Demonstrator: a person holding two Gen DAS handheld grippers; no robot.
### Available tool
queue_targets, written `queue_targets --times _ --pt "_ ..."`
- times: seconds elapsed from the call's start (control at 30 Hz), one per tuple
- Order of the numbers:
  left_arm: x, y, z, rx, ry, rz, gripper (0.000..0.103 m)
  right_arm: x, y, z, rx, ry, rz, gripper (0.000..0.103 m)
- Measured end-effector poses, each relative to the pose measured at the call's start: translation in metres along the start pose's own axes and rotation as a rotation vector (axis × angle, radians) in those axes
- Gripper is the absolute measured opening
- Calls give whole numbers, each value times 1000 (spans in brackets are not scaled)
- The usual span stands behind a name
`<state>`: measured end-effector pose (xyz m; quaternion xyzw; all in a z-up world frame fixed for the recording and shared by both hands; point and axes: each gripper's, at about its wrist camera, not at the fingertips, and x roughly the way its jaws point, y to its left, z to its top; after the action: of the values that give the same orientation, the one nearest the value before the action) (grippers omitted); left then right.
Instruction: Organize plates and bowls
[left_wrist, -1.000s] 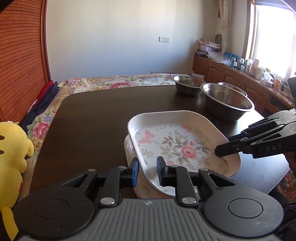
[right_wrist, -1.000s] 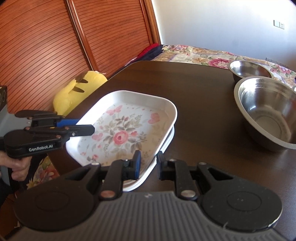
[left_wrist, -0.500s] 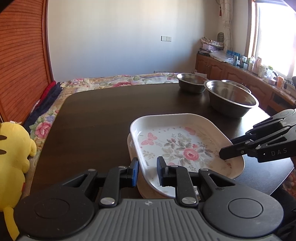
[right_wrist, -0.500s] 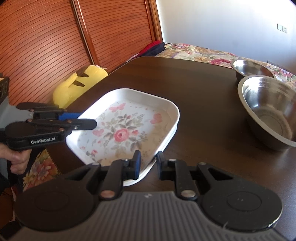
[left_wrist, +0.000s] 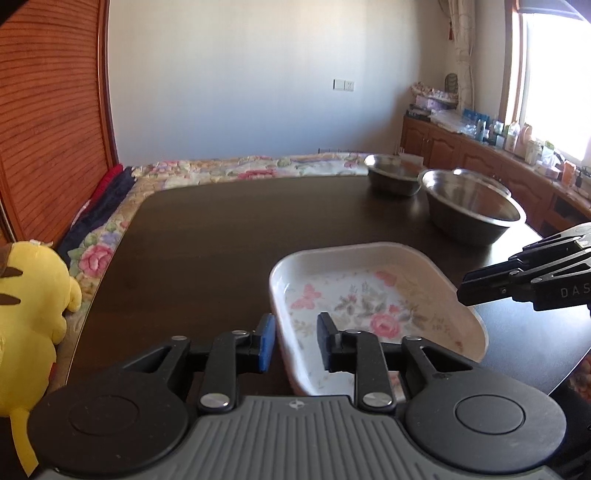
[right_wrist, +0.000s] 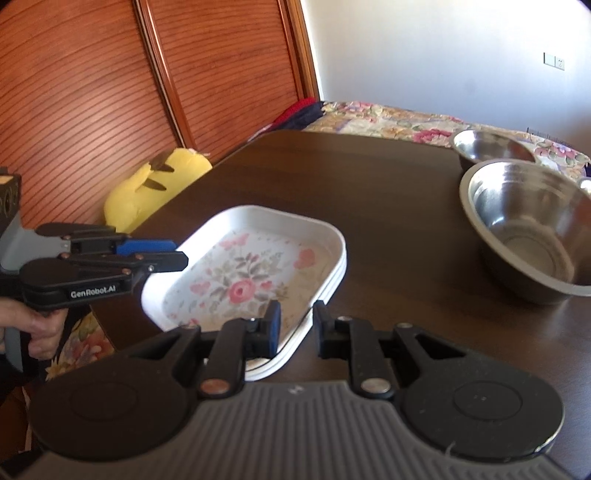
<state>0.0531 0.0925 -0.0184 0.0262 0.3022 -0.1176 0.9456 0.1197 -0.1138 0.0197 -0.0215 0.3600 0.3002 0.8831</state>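
Floral plate (left_wrist: 369, 295) stacked on a second plate at the near edge of the dark bench (left_wrist: 221, 240), with tongs at two of its rims.

Nested on the lower plate (right_wrist: 332, 284), only a thin rim edge of that one peeking out underneath. Left tongs (left_wrist: 295, 341) astride the near-left rim, jaws just now easing apart, rim between the pads but not pinched. Right tongs (right_wrist: 297, 328) at the opposite rim, jaws drawn close and clamped on the floral plate. A hand (right_wrist: 40, 328) wrapped round the handle of the left tongs. Farther along the bench, well apart from the plates: a large steel bowl (left_wrist: 472, 210), upright, and a small steel bowl (left_wrist: 393, 173) just behind it. Off the left edge of the bench, a yellow plush toy (left_wrist: 29, 302) against flowered bedding.
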Motion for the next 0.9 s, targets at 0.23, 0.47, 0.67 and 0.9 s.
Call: queue_targets --times 0.23,0.47,0.67,0.9 --pt "-2 -17 16 24 -51 -19 50 -24 -17 3 5 -100 -62 21" --pt "13 -51 35 59 -79 -73 64 -52 -50 3 24 -191 -149 21" --pt "34 -80 52 65 -95 -124 65 -70 -77 -2 29 -259 -234 28" --pt "56 -110 72 84 -81 -150 65 -74 -107 -7 29 -294 -292 32"
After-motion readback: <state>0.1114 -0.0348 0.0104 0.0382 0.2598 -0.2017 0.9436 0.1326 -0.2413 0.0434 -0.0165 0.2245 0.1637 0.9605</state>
